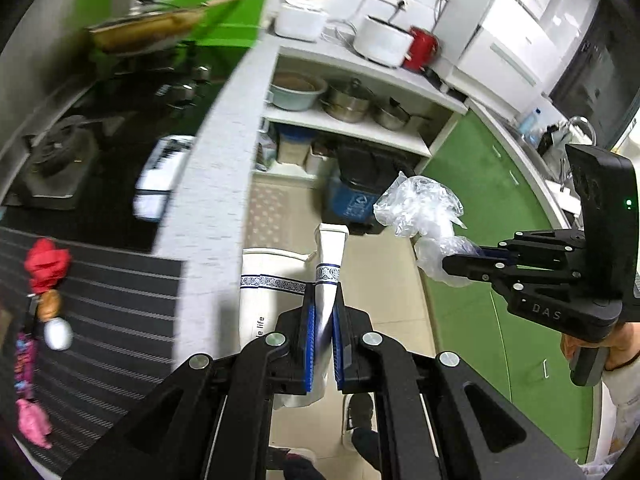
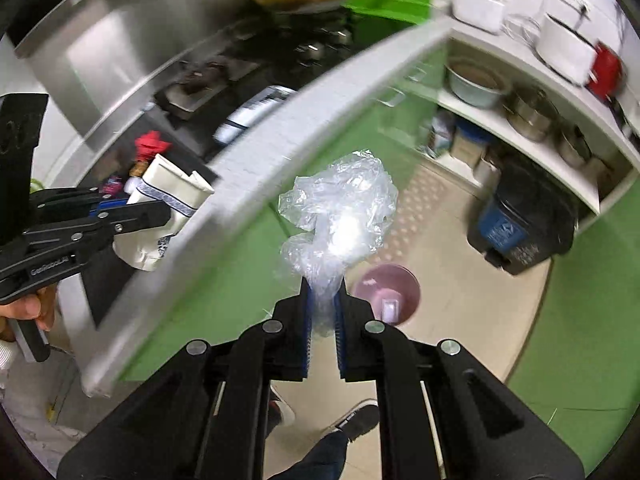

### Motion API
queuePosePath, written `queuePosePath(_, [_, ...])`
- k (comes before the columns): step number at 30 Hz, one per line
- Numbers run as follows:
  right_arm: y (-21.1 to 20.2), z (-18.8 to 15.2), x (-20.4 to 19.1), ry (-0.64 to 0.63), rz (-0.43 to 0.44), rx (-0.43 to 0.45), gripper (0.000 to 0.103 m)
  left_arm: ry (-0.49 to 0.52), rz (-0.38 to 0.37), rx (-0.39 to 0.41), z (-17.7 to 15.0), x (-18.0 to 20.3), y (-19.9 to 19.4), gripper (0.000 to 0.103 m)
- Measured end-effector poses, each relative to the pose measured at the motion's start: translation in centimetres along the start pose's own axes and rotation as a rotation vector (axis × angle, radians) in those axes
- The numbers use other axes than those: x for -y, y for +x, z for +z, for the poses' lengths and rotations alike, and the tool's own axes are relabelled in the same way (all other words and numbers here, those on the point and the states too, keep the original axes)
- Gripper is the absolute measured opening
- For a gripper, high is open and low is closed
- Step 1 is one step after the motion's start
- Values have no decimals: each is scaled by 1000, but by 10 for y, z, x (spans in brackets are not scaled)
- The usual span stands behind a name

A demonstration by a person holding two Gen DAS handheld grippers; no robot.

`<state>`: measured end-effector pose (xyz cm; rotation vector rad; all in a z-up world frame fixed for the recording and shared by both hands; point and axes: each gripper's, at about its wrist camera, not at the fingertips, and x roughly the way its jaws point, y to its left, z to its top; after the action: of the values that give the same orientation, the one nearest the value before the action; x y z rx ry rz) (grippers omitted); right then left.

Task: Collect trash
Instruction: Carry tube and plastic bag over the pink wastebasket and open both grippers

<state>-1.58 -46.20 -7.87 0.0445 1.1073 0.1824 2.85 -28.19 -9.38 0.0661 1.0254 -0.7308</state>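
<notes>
Gripping a crushed white paper cup point(image 1: 276, 304) between its blue pads, your left gripper point(image 1: 323, 312) is clamped on the cup's folded rim, which stands up past the fingertips toward 12 o'clock. A blue patterned band runs around the cup. From the right wrist view, the same cup point(image 2: 168, 208) sits at 9 o'clock, held beside the pale countertop edge point(image 2: 280, 136).

Your right gripper point(image 2: 323, 300) is clamped on a crumpled clear plastic bag point(image 2: 340, 216), which billows above the pads toward 12 o'clock. In the left wrist view, that bag point(image 1: 420, 208) appears at 2 o'clock, with the right gripper point(image 1: 456, 268) reaching in from 3 o'clock.

A dark trash bin point(image 2: 524, 224) with a blue label stands on the tiled floor point(image 2: 452, 304) at 2 o'clock in the right view, just beside the white shelf unit point(image 2: 520, 128) holding pots. A pink basin point(image 2: 388, 292) lies on the floor just beyond the right fingertips. Both grippers are held above the floor, well apart from the bin
</notes>
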Motion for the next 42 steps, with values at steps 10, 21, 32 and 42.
queuePosePath(10, [73, -15, 97, 3, 50, -96, 9, -69, 27, -35, 6, 32, 93, 7])
queuePosePath(21, [187, -28, 149, 5, 94, -194, 9, -112, 50, -105, -4, 13, 198, 7])
queuePosePath(32, [303, -49, 167, 73, 94, -272, 9, -82, 25, -176, -22, -22, 280, 7])
queuePosePath(42, [359, -61, 182, 104, 65, -273, 44, -66, 9, -204, -27, -41, 322, 7])
